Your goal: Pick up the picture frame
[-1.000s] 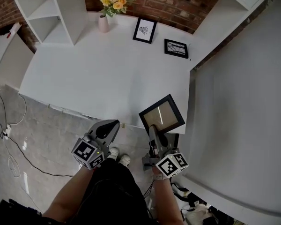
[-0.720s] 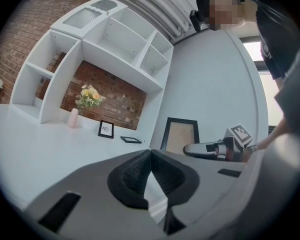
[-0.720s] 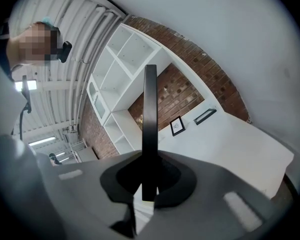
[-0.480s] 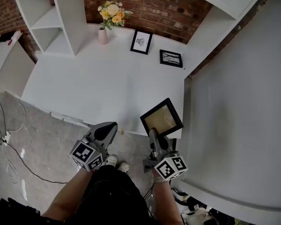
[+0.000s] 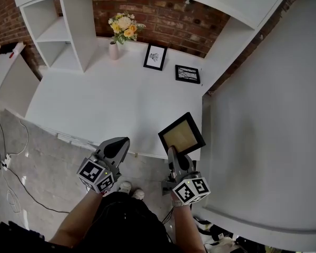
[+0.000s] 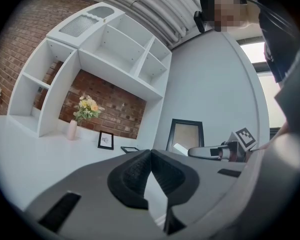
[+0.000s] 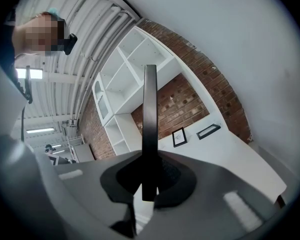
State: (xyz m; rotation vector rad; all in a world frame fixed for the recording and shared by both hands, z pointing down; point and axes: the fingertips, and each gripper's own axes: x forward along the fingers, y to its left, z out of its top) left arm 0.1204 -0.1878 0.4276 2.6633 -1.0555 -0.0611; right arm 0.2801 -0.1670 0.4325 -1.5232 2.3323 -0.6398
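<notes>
A black picture frame (image 5: pixel 182 134) with a tan pane hangs above the near right corner of the white table (image 5: pixel 116 99), gripped by its lower edge in my right gripper (image 5: pixel 173 151). In the right gripper view the picture frame (image 7: pixel 149 129) shows edge-on, upright, with the pads pressed on both sides. The picture frame (image 6: pixel 186 135) also appears in the left gripper view, to the right. My left gripper (image 5: pixel 119 144) floats over the table's front edge, left of the right one, its jaws shut with nothing between them.
Two more framed pictures stand at the back of the table, one upright (image 5: pixel 155 56) and one lower (image 5: pixel 187 74), beside a vase of flowers (image 5: pixel 122 31). White shelves (image 5: pixel 58 30) rise at the back left. A grey wall (image 5: pixel 263 120) bounds the right. Cables (image 5: pixel 5 157) lie on the floor.
Both grippers have risen a little, and the frame has come up with the right one. The grip on it is unchanged.
</notes>
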